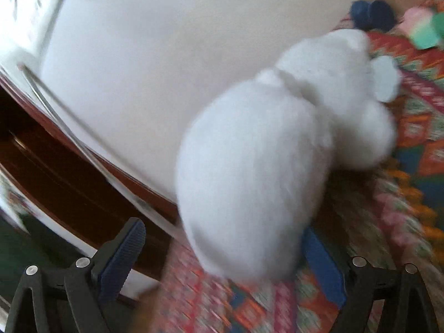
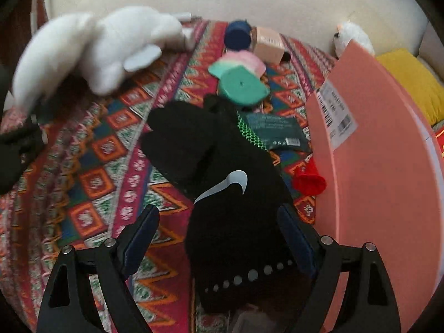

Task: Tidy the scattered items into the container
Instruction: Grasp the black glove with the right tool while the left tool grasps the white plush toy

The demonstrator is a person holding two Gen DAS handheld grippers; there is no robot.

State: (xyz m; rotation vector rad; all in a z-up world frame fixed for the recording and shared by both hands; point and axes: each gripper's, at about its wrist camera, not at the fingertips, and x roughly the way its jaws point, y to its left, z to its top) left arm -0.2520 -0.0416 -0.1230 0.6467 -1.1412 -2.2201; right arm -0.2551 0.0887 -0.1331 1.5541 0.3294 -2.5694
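Observation:
A big white plush toy [image 1: 263, 152], blurred by motion, fills the left wrist view. Its lower end sits between the wide-apart fingers of my left gripper [image 1: 222, 258], touching the right pad with a gap at the left one. The right wrist view shows the same plush [image 2: 91, 50] raised at upper left. My right gripper [image 2: 219, 238] is open around a black glove [image 2: 222, 194] with a white swoosh, which lies on the patterned cloth [image 2: 97, 166]. A tall salmon-pink container [image 2: 374, 180] stands just right of that gripper.
Beyond the glove lie a red cup [image 2: 308, 180], a dark green packet [image 2: 277, 133], teal [image 2: 241, 88] and pink [image 2: 247, 58] pieces, a navy round item [image 2: 236, 37] and a beige box [image 2: 267, 44]. A small white plush [image 2: 352, 36] and a yellow cushion [image 2: 410, 83] sit behind the container. A dark wooden frame [image 1: 55, 166] borders the cloth.

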